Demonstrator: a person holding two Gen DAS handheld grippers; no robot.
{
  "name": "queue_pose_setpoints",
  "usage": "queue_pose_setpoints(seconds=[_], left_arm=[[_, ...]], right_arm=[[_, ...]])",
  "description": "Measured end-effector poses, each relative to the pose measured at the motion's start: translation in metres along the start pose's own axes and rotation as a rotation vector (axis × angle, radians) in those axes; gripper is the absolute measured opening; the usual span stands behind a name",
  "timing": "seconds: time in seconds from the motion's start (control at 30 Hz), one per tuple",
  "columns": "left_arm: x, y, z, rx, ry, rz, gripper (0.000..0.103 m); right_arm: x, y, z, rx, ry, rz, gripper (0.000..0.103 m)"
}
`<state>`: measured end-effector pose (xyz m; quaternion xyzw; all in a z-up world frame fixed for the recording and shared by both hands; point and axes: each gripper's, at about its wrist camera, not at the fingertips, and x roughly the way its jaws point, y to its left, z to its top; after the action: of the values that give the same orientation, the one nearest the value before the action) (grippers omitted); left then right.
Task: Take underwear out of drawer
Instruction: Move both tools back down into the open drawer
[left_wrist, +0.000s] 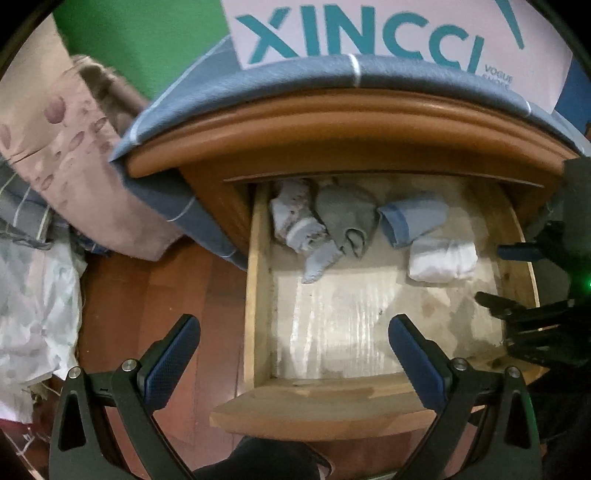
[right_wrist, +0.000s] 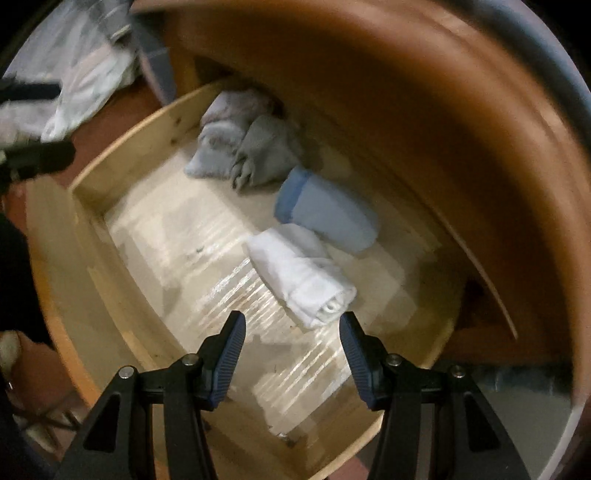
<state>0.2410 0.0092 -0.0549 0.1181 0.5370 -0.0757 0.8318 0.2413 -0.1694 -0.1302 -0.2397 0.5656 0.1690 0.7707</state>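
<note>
Both pairs of jaws stand apart with nothing between them. From its own camera, the right gripper (right_wrist: 291, 325) hangs over the open drawer (right_wrist: 122, 258), pointing steeply down, its blue pads either side of the near end of a rolled white underwear (right_wrist: 299, 273) without touching it. That view is smeared, but it shows the roll's coiled end, which the left view does not.

From the left camera, the left gripper (left_wrist: 293, 328) also tilts steeply down, one finger over the wooden floor (left_wrist: 155, 295) at 7 o'clock, the other over the drawer's pale liner. This view takes in the whole drawer (left_wrist: 255, 295): the white roll (left_wrist: 441, 260) lies at 3 o'clock of the middle, just beside a light blue rolled piece (left_wrist: 410, 221) above it, with a grey piece (left_wrist: 345, 218) and a pale patterned bundle (left_wrist: 295, 221) at the back toward 11 o'clock. The right gripper (left_wrist: 517, 273) shows here only as dark fingers at the 3 o'clock edge, over the drawer's right side, near the white roll.

Above the drawer is the nightstand's brown rounded top (left_wrist: 332, 125), covered with a blue-grey cloth (left_wrist: 295, 77); a white card with teal lettering (left_wrist: 388, 33) rests on that. A green wall (left_wrist: 140, 37) is at 11 o'clock, and bedding with a dotted pinkish cover (left_wrist: 62, 147) lies at 9 o'clock.
</note>
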Motion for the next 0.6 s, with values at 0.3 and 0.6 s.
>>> queue_pose_setpoints(seconds=[0.3,0.6], left_arm=[[0.023,-0.008,0.008,0.058,0.042,-0.018,0.102],[0.038,0.002,0.009,0.006,0.076,-0.027,0.102]], right_arm=[[0.044,0.014,0.020,-0.166,0.030,-0.039,0.054],[0.076,0.011,0.030,-0.228,0.003,-0.084,0.063]])
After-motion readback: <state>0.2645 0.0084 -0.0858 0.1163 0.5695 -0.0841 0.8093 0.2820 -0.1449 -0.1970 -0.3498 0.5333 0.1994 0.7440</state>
